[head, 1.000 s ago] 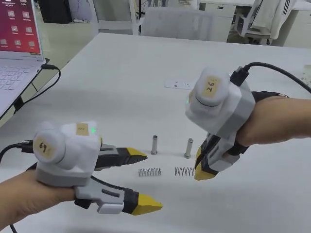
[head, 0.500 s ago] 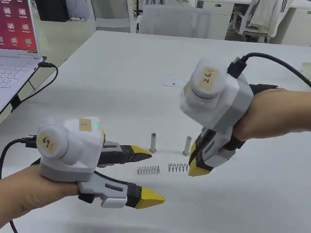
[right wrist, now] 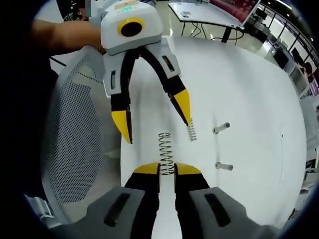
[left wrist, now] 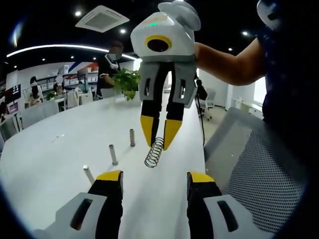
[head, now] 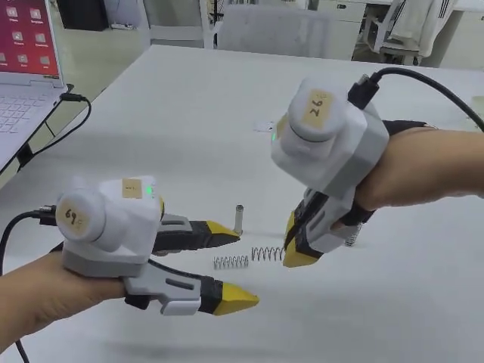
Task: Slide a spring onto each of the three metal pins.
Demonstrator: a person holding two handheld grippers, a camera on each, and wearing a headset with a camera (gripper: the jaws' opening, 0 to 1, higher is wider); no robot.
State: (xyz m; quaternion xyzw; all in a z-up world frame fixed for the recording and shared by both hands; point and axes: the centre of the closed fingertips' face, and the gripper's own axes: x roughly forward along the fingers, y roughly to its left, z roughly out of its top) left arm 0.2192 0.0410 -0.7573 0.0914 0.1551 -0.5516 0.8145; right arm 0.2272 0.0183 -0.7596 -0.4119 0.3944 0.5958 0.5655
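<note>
My right gripper is shut on one end of a spring, which sticks out toward the left, slightly tilted. In the right gripper view that spring runs straight out from the shut tips. A second spring lies flat on the white table. A bare metal pin stands just behind it. In the left gripper view two bare pins stand near a third pin that carries a spring. My left gripper is open at the lower left, with nothing between its yellow tips.
An open laptop with a black cable sits at the table's far left. A small white item lies mid-table behind the right gripper. A mesh chair stands at the near edge.
My right gripper has carried its spring to the left, toward the lying spring, and now hides one pin. The left gripper has stayed about where it was.
</note>
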